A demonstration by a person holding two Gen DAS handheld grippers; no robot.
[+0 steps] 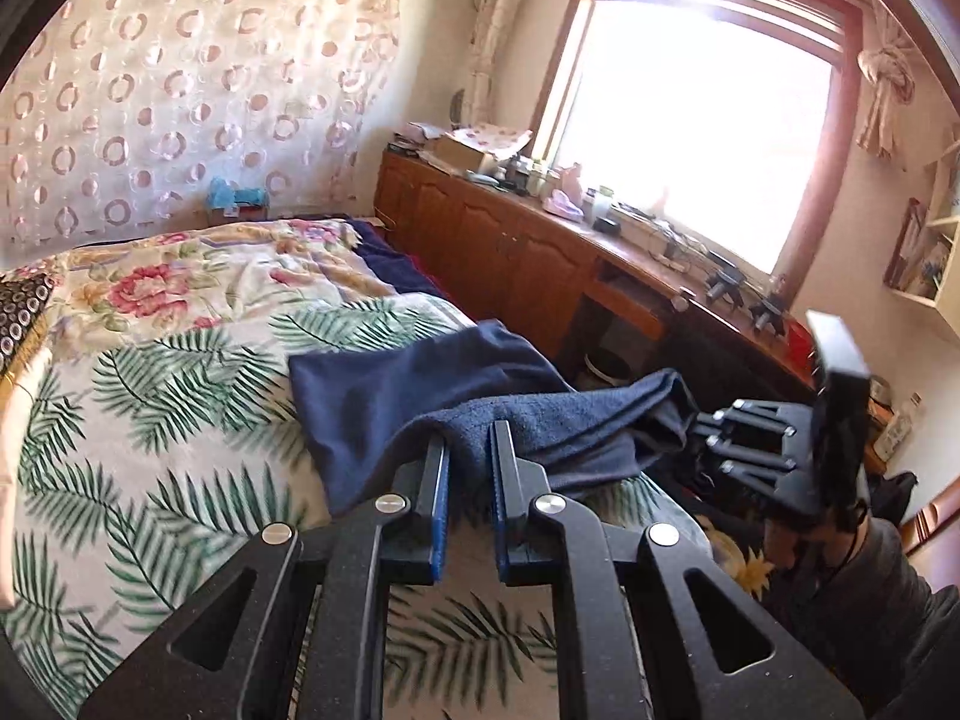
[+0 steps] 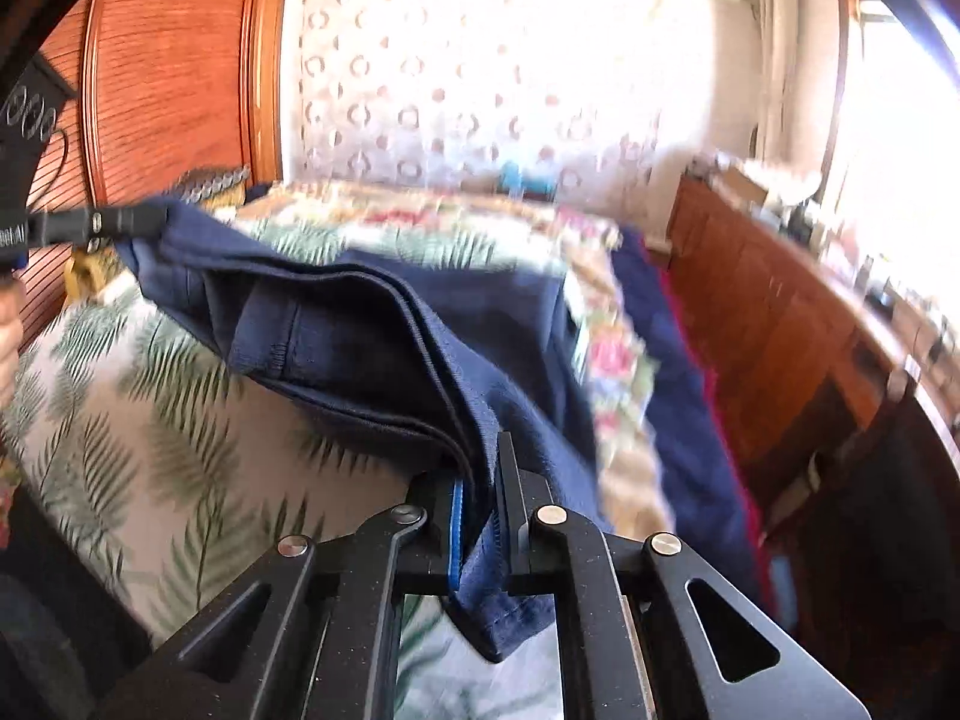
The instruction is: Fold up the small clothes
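Black linkage arms fill the foreground of each wrist view, and both grippers are clamped on one navy blue garment (image 1: 384,384), lifted partly off a bed whose leaf-print bedspread (image 1: 150,420) shows beneath. On the left gripper (image 1: 471,450) the cloth drapes over and between the blue-lined fingers; on the right gripper (image 2: 480,480) a layered, seamed edge is pinched, with a corner hanging below. The fabric stretches as a sagging band between the two, its far part resting on the bed. Across the room a wooden cabinet (image 1: 498,240) under a bright window (image 1: 690,138) is crowded with small items. I judge the main risk is a layer slipping from the right gripper's hold, since several plies are stacked there; uneven pulling could also twist the fold off square.
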